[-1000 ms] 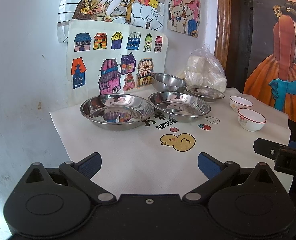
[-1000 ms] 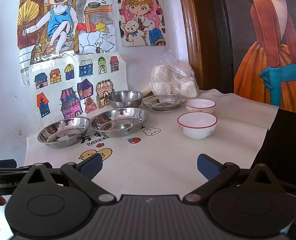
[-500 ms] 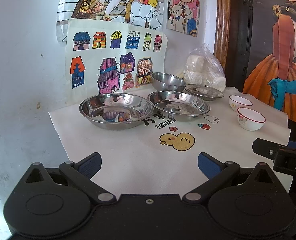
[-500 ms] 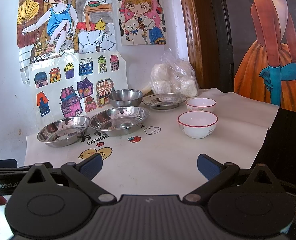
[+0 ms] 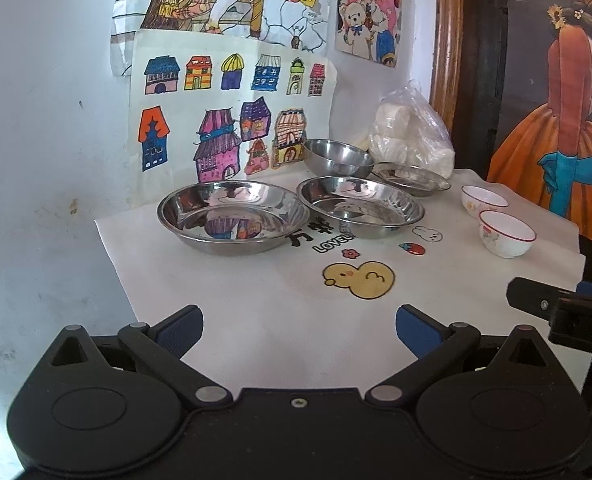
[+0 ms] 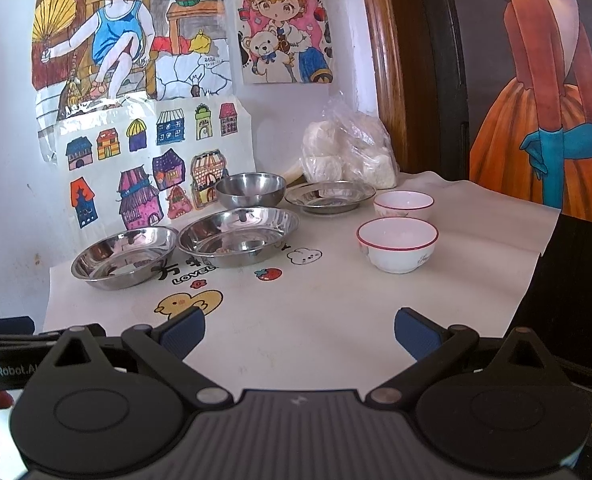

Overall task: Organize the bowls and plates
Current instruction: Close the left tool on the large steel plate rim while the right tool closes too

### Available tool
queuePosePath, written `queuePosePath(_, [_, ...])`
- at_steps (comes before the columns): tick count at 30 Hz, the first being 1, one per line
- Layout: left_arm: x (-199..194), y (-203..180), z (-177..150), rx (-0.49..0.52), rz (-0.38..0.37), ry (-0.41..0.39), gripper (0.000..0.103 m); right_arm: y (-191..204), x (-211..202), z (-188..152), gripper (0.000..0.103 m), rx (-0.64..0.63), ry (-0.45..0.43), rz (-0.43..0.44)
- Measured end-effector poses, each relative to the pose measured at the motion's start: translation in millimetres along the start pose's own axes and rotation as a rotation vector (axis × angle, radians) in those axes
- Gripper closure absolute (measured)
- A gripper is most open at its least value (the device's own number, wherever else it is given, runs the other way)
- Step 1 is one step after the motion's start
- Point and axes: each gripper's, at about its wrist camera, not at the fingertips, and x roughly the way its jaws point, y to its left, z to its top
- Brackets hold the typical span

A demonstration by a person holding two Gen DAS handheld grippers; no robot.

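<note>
White cloth (image 5: 256,332) with cartoon prints covers the table, duck print (image 5: 358,279) near the front; pale wall (image 5: 44,128) at left and behind, children's drawings taped on it, house drawing (image 5: 224,120) leaning down to the cloth; wooden frame (image 5: 442,40) right of the drawings; painting of a woman in an orange dress (image 5: 556,128) at far right.

Left to right on the cloth: large steel plate (image 5: 233,216), bare inside, only reflections of the drawings; second steel plate (image 5: 360,205) just beside it, rims close, cannot tell if touching; small steel bowl (image 5: 338,156) behind these, near the wall; shallow steel dish (image 5: 410,178) right of the bowl, contents unclear; plastic bag of white lumps (image 5: 412,136) behind the dish against the wall; two white red-rimmed bowls at right, far bowl (image 5: 483,200) and near bowl (image 5: 506,236), apart from each other, nothing seen inside either.

Left gripper (image 5: 298,330) released, fingers wide apart over the front edge of the cloth, holding nothing; well short of the plates.

Right gripper (image 6: 299,330) likewise spread, nothing between the pads (image 6: 414,334); low over the front cloth, near bowl ahead and right of centre in its view.
</note>
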Motion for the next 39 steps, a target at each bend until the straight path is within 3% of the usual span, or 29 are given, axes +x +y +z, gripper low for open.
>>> queuePosePath(10, [35.1,43.9,37.0,-0.017,0.097,-0.022,0.001,6.9,18.3,30.0,0.0,-0.052,0.011,0.053])
queuePosePath(22, [87.7,107.7,88.6,-0.057,0.093,0.031,0.001,20.5,63.6,107.8,0.0,0.004,0.036,0.296])
queuePosePath(30, [112.4,126.8,91.3,-0.092,0.063,0.045,0.001,64.5,110.2,97.5,0.0,0.016,0.154,0.392])
queuePosePath(36, [125.6,131.7,90.3,-0.105,0.052,0.048,0.001,73.7,144.2,83.5,0.003,0.069,0.247,0.397])
queuePosePath(39, [130.8,134.0,90.2,-0.111,0.05,0.054,0.003,75.6,157.0,77.5,0.01,0.079,0.269,0.383])
